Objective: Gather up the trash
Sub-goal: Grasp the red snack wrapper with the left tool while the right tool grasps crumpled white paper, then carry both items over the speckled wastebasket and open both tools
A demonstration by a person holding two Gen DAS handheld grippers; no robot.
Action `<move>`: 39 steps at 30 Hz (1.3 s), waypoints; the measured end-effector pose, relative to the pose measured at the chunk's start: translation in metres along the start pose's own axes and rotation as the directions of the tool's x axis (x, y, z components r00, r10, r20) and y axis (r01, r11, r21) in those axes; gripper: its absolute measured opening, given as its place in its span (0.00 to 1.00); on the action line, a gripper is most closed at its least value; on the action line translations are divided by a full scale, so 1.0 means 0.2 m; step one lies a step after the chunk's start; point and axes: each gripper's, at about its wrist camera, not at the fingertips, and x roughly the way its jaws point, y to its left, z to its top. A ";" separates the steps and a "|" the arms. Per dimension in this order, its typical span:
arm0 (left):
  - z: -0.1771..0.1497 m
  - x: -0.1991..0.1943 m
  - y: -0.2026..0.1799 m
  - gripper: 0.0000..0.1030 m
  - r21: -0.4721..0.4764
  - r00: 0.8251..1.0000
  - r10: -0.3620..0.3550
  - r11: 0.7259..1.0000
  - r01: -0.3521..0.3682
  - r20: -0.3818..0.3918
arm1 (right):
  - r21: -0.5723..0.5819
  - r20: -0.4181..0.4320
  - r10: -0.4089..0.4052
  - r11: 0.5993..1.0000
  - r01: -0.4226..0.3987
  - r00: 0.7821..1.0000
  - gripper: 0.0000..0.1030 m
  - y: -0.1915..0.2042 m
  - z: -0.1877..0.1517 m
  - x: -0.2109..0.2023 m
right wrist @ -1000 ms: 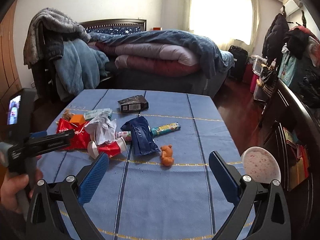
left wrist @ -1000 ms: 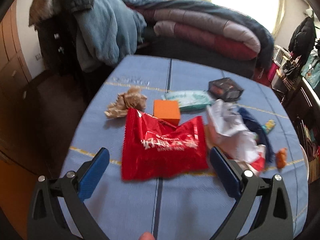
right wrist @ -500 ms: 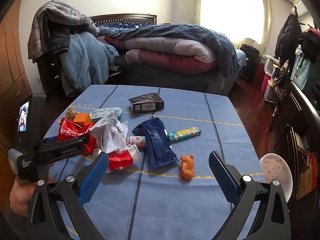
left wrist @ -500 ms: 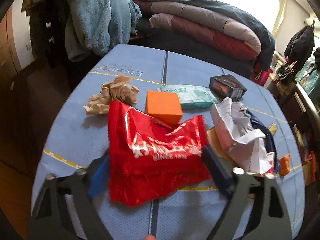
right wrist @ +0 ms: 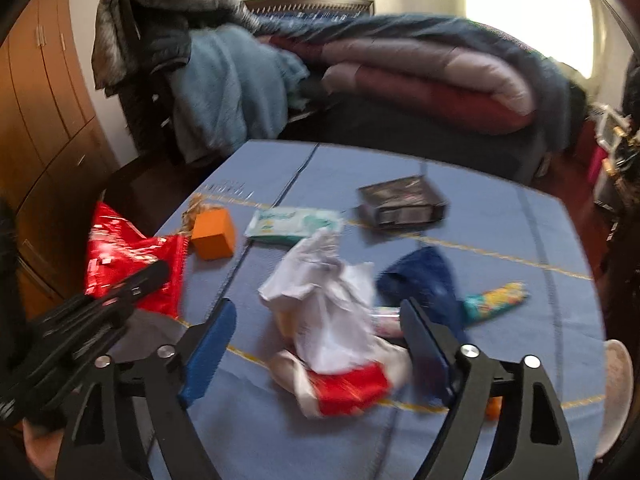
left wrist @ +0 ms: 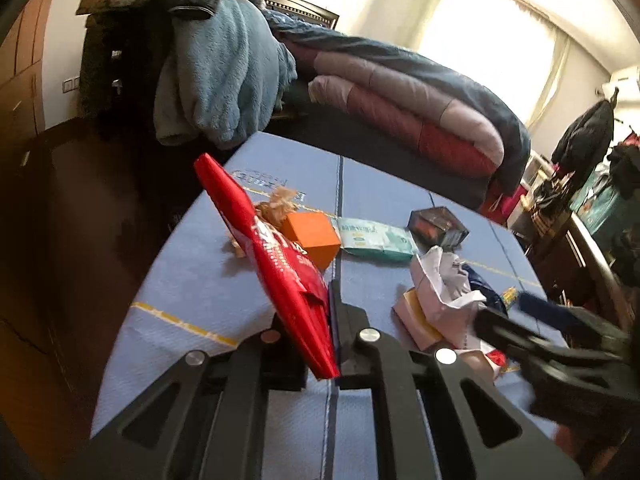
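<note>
Two grippers over a littered blue tablecloth [right wrist: 500, 216]: left gripper [left wrist: 330, 312] clamped tight on red snack wrapper [left wrist: 280, 264], lifted edge-up (pinched at its lower end); right gripper [right wrist: 316, 344], jaws just closing yet clear of contact, straddling crumpled white paper [right wrist: 324, 300] beside orange box [right wrist: 212, 236].

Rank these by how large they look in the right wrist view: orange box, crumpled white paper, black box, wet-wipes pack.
1. crumpled white paper, nearest the camera
2. black box and wet-wipes pack: alike
3. orange box
</note>
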 end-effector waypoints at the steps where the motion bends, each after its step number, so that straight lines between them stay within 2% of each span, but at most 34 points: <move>1: 0.00 -0.01 0.01 0.09 -0.001 1.000 -0.003 1.000 0.003 0.000 | 0.005 -0.025 0.016 1.000 -0.016 1.000 0.72 0.01 0.01 0.05; 4: -0.01 -0.04 0.03 0.10 -0.005 1.000 -0.013 1.000 0.013 -0.010 | 0.009 -0.064 0.028 1.000 -0.027 0.998 0.67 0.03 0.02 0.13; 5: -0.02 -0.04 0.04 0.10 -0.004 1.000 -0.018 1.000 0.018 -0.011 | 0.007 -0.072 0.014 1.000 -0.014 0.997 0.63 0.04 0.02 0.15; 8: -0.03 -0.06 0.04 0.10 0.002 1.000 -0.027 1.000 0.027 -0.012 | -0.008 -0.079 -0.006 1.000 0.005 0.997 0.39 0.05 0.02 0.17; 11: -0.03 -0.07 0.03 0.11 0.009 0.999 -0.042 0.999 0.043 -0.008 | 0.007 -0.081 0.009 1.000 -0.008 0.997 0.35 0.02 0.01 0.17; 17: -0.02 -0.13 -0.05 0.12 0.039 0.997 -0.074 0.997 0.074 0.011 | 0.033 -0.013 0.031 0.999 -0.031 0.999 0.34 -0.03 0.02 0.02; 24: -0.01 -0.26 -0.32 0.12 0.136 0.986 -0.159 0.979 0.153 0.040 | 0.104 0.074 0.049 0.993 -0.056 0.996 0.34 -0.18 -0.04 -0.28; 33: -0.11 -0.33 -0.80 0.13 0.279 0.953 -0.301 0.915 0.292 -0.009 | 0.240 0.151 -0.026 0.971 -0.011 0.988 0.34 -0.51 -0.27 -0.66; 39: -0.22 -0.33 -1.14 0.13 0.360 0.919 -0.387 0.850 0.386 -0.070 | 0.332 0.174 -0.104 0.943 0.041 0.979 0.34 -0.75 -0.42 -0.86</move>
